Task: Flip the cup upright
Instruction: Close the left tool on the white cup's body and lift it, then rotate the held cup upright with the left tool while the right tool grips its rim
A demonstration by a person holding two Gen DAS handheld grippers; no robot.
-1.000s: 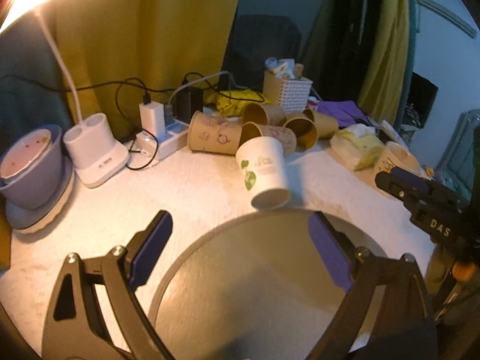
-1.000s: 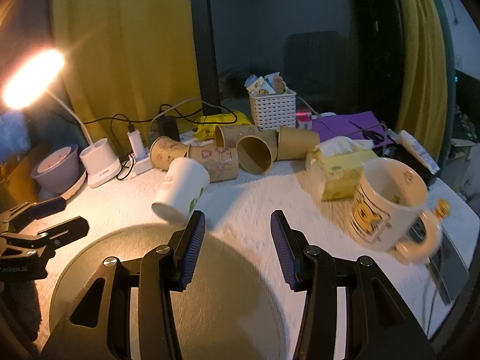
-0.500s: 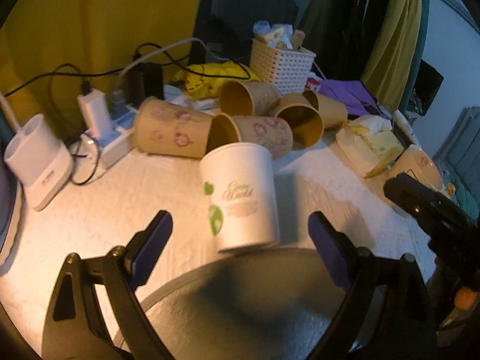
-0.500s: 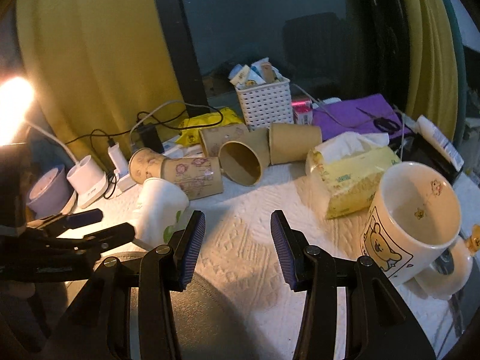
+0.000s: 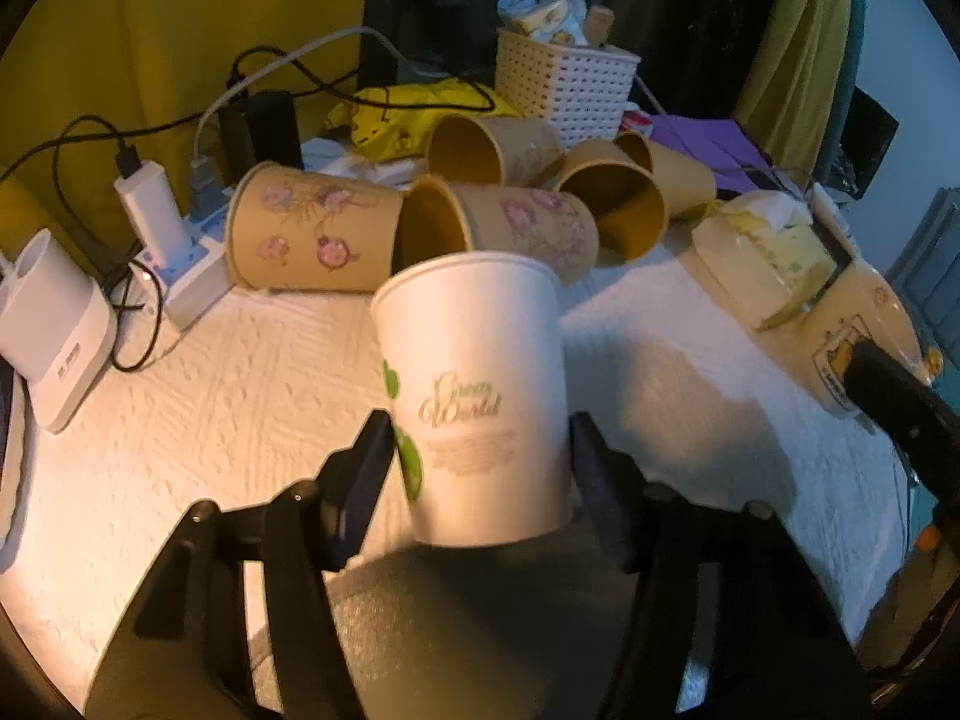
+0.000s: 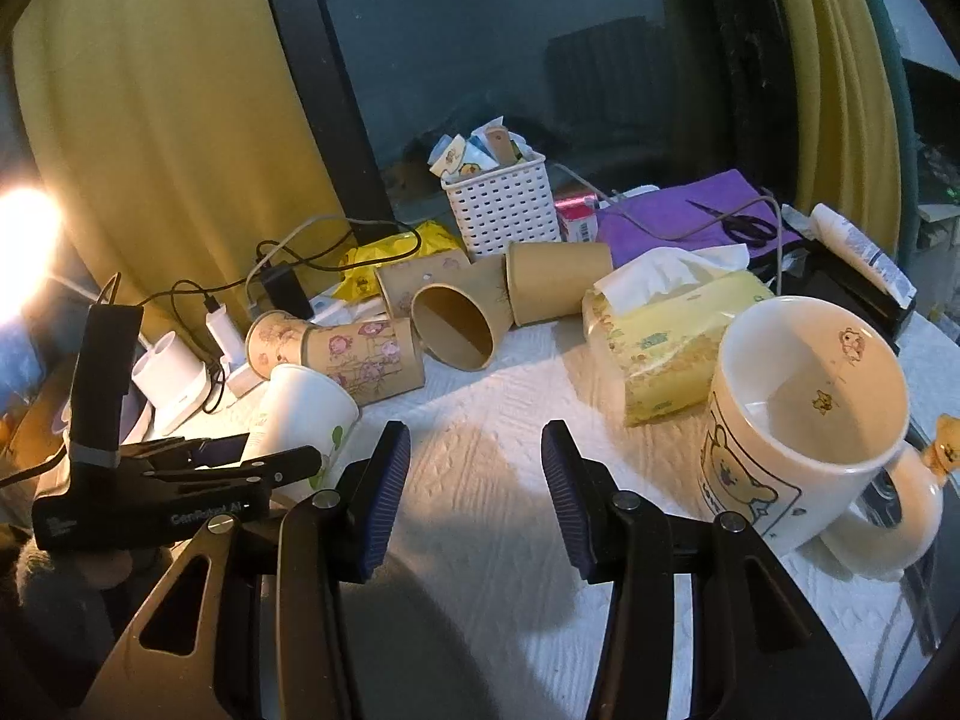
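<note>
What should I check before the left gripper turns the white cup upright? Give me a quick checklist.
1. White cup sits between the left gripper fingers: ok.
2. Both fingers pressing the cup wall: cannot tell, contact is blurred.
3. Cup upright already: not ok, it lies tilted, wide end toward the gripper.
4. Brown cups close behind the white cup; room to swing: cannot tell.
5. Right gripper open, empty and apart from the cup: ok.
6. Mug well off to the right: ok.

Your left gripper (image 5: 480, 468) brackets the white cup (image 5: 474, 384), with the toppled paper cups (image 5: 312, 234) behind it and the mug (image 6: 804, 414) far right.
</note>
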